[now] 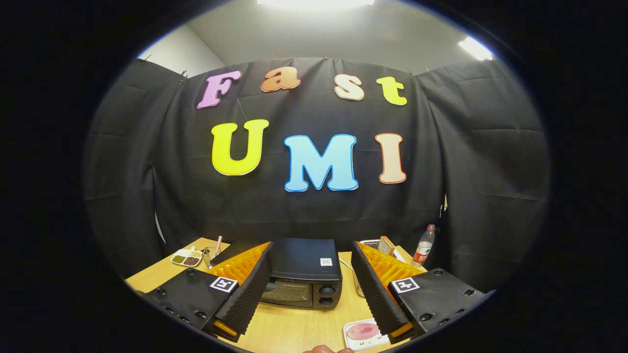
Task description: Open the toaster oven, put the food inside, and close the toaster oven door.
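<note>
A black toaster oven stands on the wooden table, its door shut and two knobs at the door's right. It sits just ahead of my gripper, framed between the two fingers. The gripper is open and holds nothing; the left finger overlaps the oven's left end. A small white tray with a pink round piece of food lies on the table near the right finger, closer to me than the oven. A slice of toast stands on a plate beyond the right finger.
A divided dish of beans and a glass with a stick sit at the table's far left. A water bottle stands at the far right by the cloth wall. A fingertip of a person shows at the table's near edge.
</note>
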